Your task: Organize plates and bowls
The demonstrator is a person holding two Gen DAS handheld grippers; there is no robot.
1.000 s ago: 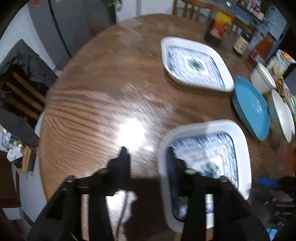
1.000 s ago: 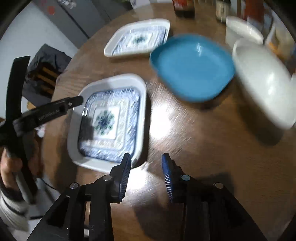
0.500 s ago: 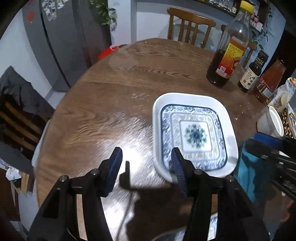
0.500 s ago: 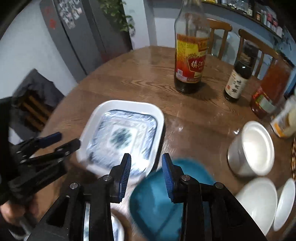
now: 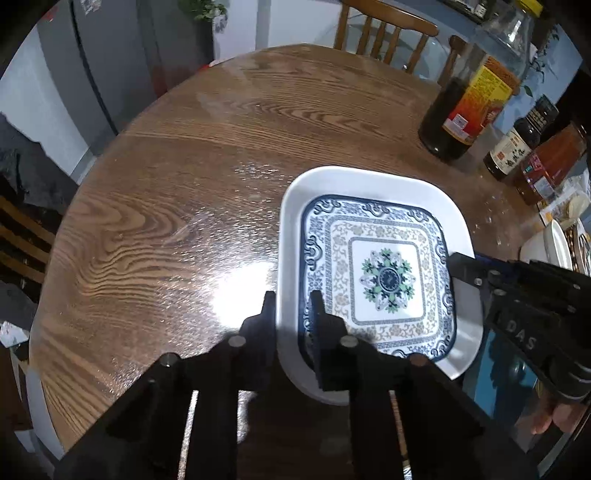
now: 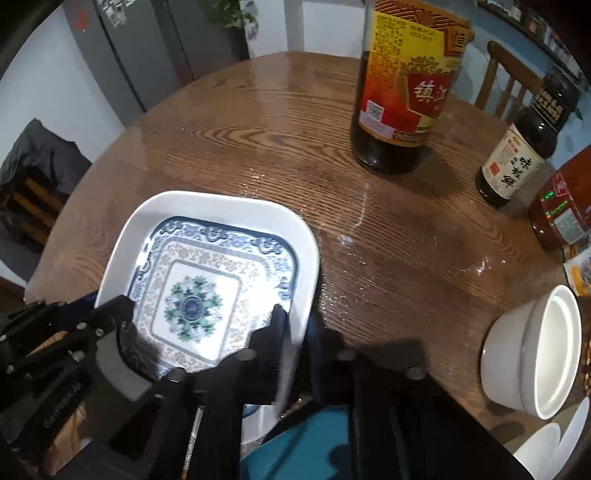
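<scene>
A white square plate with a blue floral pattern (image 5: 384,273) sits on the round wooden table (image 5: 184,192). My left gripper (image 5: 291,306) is shut on its left rim, one finger outside and one inside. My right gripper (image 6: 297,325) is shut on its right rim; the plate also shows in the right wrist view (image 6: 207,280). The right gripper shows in the left wrist view (image 5: 517,295) at the plate's right edge. A teal plate (image 6: 314,439) lies under the near right corner, partly hidden by my fingers.
A large dark vinegar bottle (image 6: 402,85), a small soy bottle (image 6: 517,155) and a red sauce jar (image 6: 561,206) stand at the back right. A white bowl (image 6: 535,350) sits at the right, with more white dishes (image 6: 550,450) below it. Wooden chairs (image 5: 384,26) stand behind the table.
Both grippers moved forward to the far patterned plate and closed on its opposite rims. They were open half a second ago.
</scene>
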